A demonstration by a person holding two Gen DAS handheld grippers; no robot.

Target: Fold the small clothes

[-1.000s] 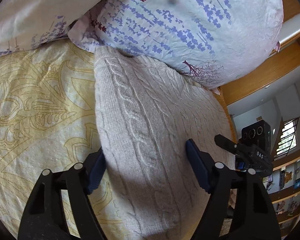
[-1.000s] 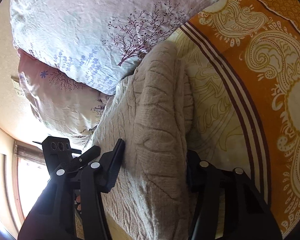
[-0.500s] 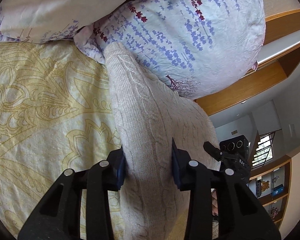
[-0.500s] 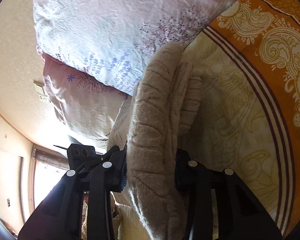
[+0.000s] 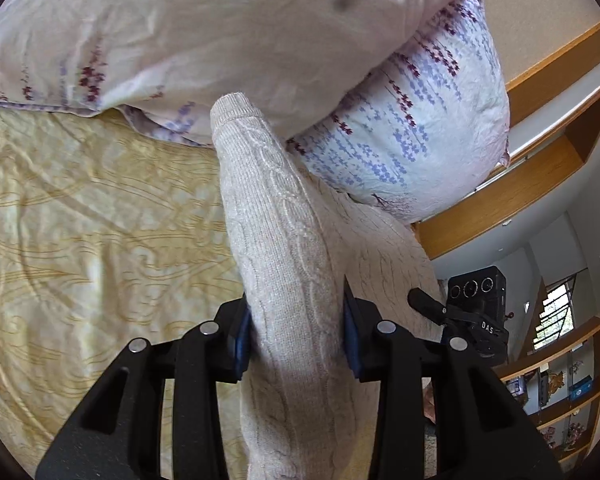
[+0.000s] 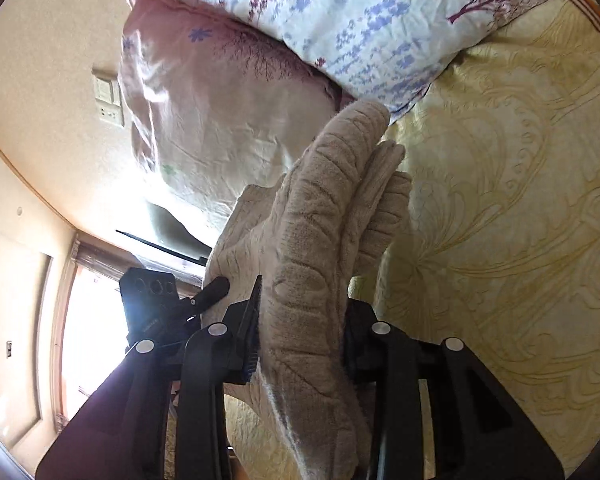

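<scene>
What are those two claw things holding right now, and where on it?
Both hold one beige cable-knit sweater. The left gripper pinches a bunched fold along one side edge; the right gripper, jaws closing tighter, clamps a thick bunched fold on the opposite side.

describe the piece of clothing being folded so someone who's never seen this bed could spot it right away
On the bed with the pale yellow patterned bedspread, look just in front of the floral pillows at its head. The cream cable-knit sweater runs from the pillows toward the cameras, bunched in both claws. It is the only thick, plain knitted thing there; everything around it is thin printed fabric.
</scene>
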